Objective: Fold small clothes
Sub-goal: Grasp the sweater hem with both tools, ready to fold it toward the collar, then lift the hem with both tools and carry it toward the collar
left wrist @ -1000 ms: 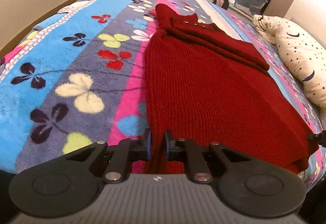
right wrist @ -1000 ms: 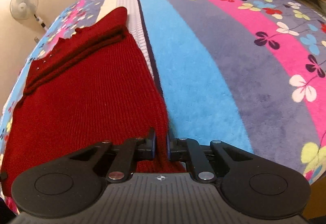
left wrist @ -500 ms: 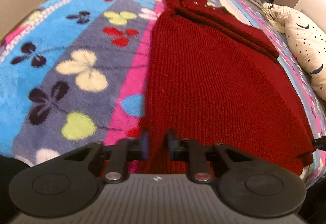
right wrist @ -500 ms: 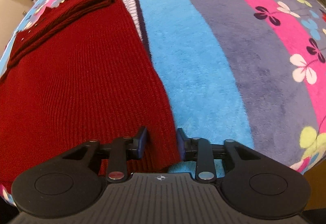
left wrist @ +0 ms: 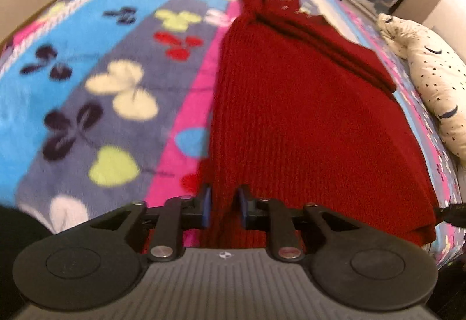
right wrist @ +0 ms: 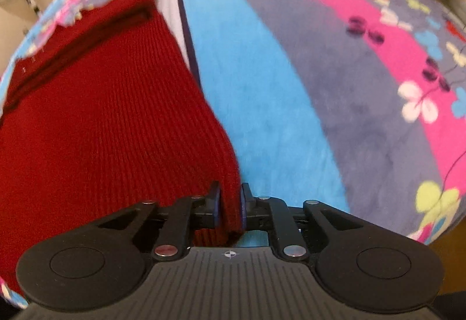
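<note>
Filling both views: a plush striped bed blanket (left wrist: 87,58) in blue, grey and pink, printed with butterfly-like flowers, serving as the folding surface.

Lying flat along the middle of that bed: a dark red ribbed knit sweater (left wrist: 305,116), hem nearest the cameras, neckline far off, sleeves already folded across the upper body in a thick band. Lying that way most likely so the lower half can be brought up over the sleeves.

Resting at the far right edge of the bed, well apart from the knit: a cream star-printed pillow (left wrist: 431,81).

Pinching the near left corner of the hem: the left gripper (left wrist: 223,203), jaws narrow, red knit filling the gap between them.

Pinching the near right corner, right at the side edge where red meets the blue stripe: the right gripper (right wrist: 230,200), jaws likewise narrow and packed with bunched knit. Taking one corner each probably to keep the hem straight and level while lifting.

Compared with half a second ago: the right jaws standing closer together, now squeezing the fabric instead of merely straddling it; the left jaws keeping about the same gap. Compared with a second ago: both cameras sitting closer over the hem, the blanket blurring with motion, the sweater still lying flat and unlifted.
</note>
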A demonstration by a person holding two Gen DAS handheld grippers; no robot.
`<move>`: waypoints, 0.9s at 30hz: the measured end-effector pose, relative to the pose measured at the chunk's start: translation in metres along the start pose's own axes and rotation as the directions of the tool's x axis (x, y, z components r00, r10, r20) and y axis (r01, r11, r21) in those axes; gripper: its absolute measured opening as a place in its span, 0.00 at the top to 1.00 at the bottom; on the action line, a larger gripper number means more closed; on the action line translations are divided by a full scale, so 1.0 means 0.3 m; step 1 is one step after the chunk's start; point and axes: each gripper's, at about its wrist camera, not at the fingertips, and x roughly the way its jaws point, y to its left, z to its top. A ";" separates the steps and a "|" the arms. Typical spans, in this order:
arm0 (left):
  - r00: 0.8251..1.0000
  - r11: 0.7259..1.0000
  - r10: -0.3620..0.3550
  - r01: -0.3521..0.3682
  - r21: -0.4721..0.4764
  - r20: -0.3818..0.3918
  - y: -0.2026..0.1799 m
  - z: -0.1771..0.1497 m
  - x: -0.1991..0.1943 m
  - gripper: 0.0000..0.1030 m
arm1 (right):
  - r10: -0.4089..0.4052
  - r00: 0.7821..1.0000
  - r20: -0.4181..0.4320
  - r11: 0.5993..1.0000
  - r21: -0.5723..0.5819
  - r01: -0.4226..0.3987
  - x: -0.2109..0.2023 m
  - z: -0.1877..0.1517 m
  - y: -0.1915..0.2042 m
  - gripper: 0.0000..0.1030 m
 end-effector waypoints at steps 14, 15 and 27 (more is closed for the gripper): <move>1.000 1.000 0.013 -0.013 0.028 -0.012 -0.014 -0.007 0.009 0.83 | 0.010 1.000 -0.025 1.000 -0.022 -0.010 0.000 -0.008 0.012 0.87; 1.000 0.999 0.015 -0.014 0.034 -0.007 -0.017 -0.007 0.005 0.85 | 0.005 1.000 -0.015 1.000 -0.028 -0.005 -0.004 -0.010 0.016 0.87; 0.999 0.996 0.037 -0.038 0.086 0.017 -0.051 -0.022 -0.012 0.85 | 0.022 0.999 0.044 1.000 -0.007 -0.022 -0.049 -0.014 0.004 0.88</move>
